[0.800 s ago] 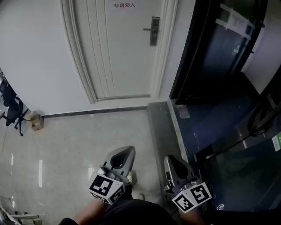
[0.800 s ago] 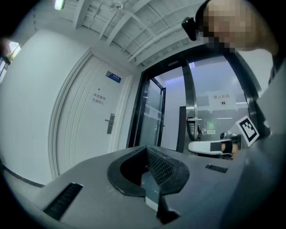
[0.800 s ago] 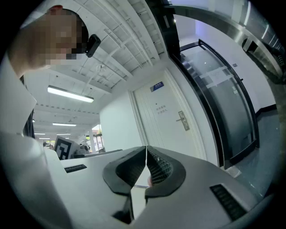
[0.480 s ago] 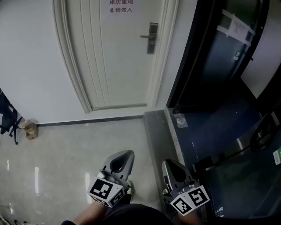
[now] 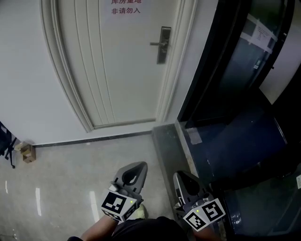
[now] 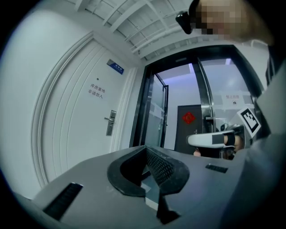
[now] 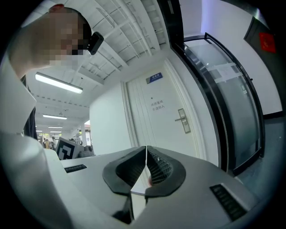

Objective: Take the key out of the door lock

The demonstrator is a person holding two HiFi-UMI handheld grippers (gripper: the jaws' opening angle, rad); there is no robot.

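The white door [image 5: 122,66] stands ahead, with its metal lock plate and handle [image 5: 162,44] on the right side. From here the lock is too small to make out a key. My left gripper [image 5: 140,165] and right gripper [image 5: 179,175] are held low by my body, side by side and far short of the door. Both are shut with nothing between the jaws. In the left gripper view the lock [image 6: 110,122] lies beyond the left gripper [image 6: 145,148]. It shows again as the lock [image 7: 182,120] past the right gripper [image 7: 146,148] in the right gripper view.
A dark glass doorway [image 5: 235,66] opens right of the door, with a grey floor strip [image 5: 167,141] before it. A small cardboard box [image 5: 27,153] and an office chair [image 5: 5,141] sit at the left wall. A printed sign [image 5: 124,7] hangs on the door.
The view has moved closer to the door, so it looks larger and the lock sits lower in the frame. Both grippers stay low and shut.
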